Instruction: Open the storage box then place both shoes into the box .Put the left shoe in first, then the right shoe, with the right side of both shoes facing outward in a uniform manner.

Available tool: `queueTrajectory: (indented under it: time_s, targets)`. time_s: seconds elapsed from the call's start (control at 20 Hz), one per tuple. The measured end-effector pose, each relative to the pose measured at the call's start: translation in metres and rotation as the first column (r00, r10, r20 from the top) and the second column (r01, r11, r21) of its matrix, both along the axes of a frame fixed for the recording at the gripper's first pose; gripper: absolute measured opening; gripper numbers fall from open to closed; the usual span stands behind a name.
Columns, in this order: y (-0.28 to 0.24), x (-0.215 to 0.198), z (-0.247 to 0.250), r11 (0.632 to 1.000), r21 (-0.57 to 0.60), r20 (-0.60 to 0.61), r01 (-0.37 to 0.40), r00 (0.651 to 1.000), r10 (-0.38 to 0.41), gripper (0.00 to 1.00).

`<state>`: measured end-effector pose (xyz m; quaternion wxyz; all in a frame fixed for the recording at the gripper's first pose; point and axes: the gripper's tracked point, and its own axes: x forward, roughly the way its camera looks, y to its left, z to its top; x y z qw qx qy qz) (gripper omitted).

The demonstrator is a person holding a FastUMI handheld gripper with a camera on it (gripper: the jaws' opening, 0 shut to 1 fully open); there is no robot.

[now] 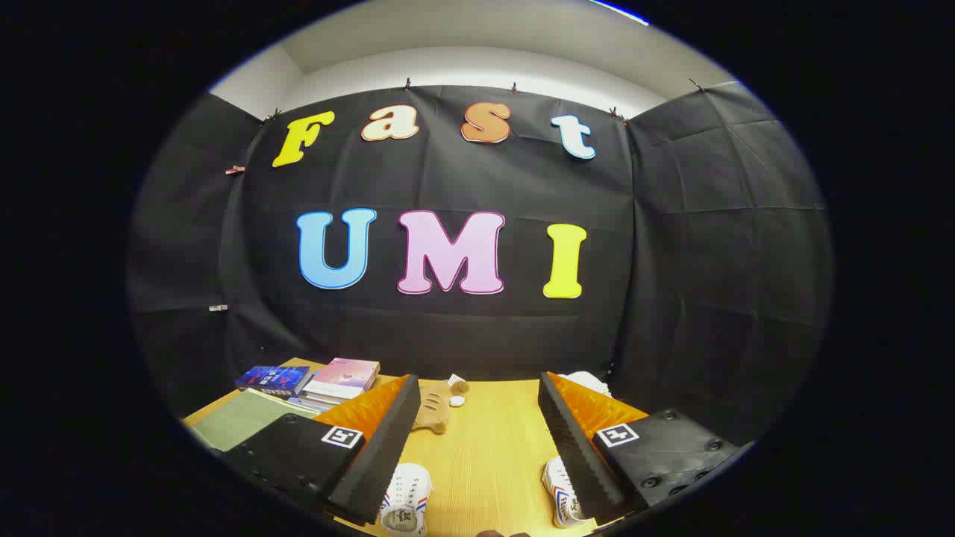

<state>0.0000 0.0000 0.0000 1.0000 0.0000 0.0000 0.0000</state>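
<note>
Between the spread fingers [477,447], two shoes [406,500] on table [485,440].

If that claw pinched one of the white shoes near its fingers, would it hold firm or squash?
The white shoe looks like soft canvas, so its upper would probably squash a little. It seems light for its size. Lying low on the wooden table, it should slide rather than roll. The claw is open, one shoe by each finger, gripping neither.
</note>
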Motion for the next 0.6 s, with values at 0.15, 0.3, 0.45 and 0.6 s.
queueTrajectory:
  time_s: [0.15, 0.3, 0.45, 0.6]
  targets:
    - [0.0005, -0.0008, 0.0002, 1.000, -0.004, 0.000, 0.002, 1.000, -0.002, 0.97]
    - [0.0005, -0.0019, 0.0011, 1.000, -0.001, 0.003, 0.006, 1.000, -0.006, 0.97]
    - [-0.0007, -0.0034, -0.0001, 1.000, -0.001, -0.001, 0.009, 1.000, -0.009, 0.97]
    - [0.0026, -0.0033, -0.0063, 1.000, 0.008, -0.020, 0.003, 1.000, -0.003, 0.97]
